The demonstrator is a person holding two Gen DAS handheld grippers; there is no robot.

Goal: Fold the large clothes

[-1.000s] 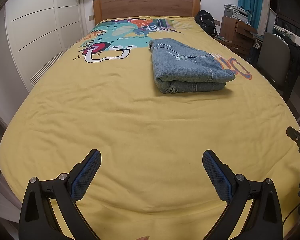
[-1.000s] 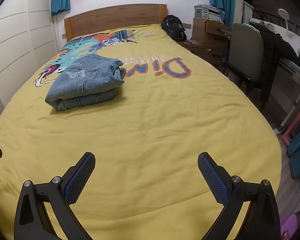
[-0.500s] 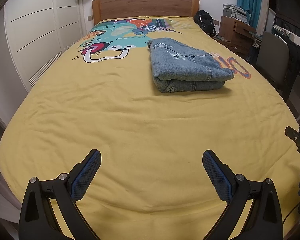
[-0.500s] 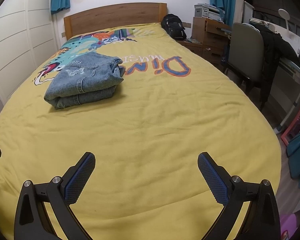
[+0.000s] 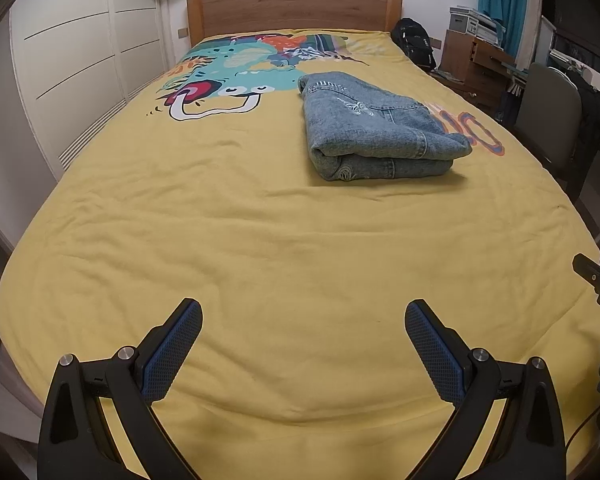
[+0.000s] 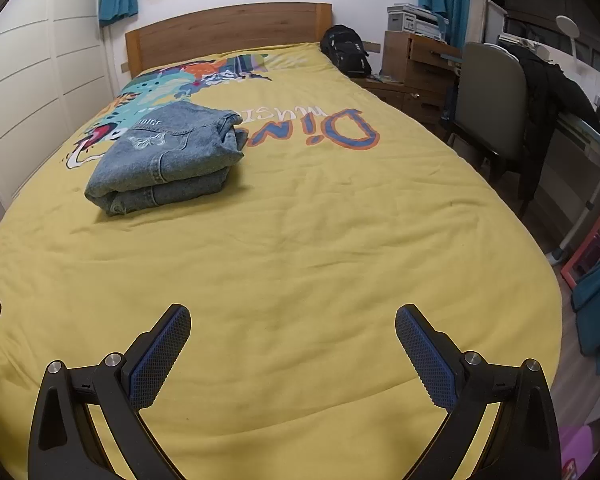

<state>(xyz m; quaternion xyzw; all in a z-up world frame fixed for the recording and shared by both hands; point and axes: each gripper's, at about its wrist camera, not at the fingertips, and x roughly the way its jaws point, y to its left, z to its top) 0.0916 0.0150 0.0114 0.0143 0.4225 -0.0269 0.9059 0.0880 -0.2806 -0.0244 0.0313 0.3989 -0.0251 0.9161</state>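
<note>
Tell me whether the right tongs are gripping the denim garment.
No: the right tongs are open over bare bedspread, well short of the folded denim garment.

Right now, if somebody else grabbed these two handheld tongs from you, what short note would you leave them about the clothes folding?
Left tongs: open, empty, above the near part of the bed.
Right tongs: open, empty, likewise above the near part.
Denim garment: folded into a compact stack on the yellow bedspread, up towards the headboard, well away from both tongs.
Done: this piece looks fully folded.
Left: no other clothing to fold shows on the bed; probably just tidy the stack if wanted, or bring the next item.
</note>
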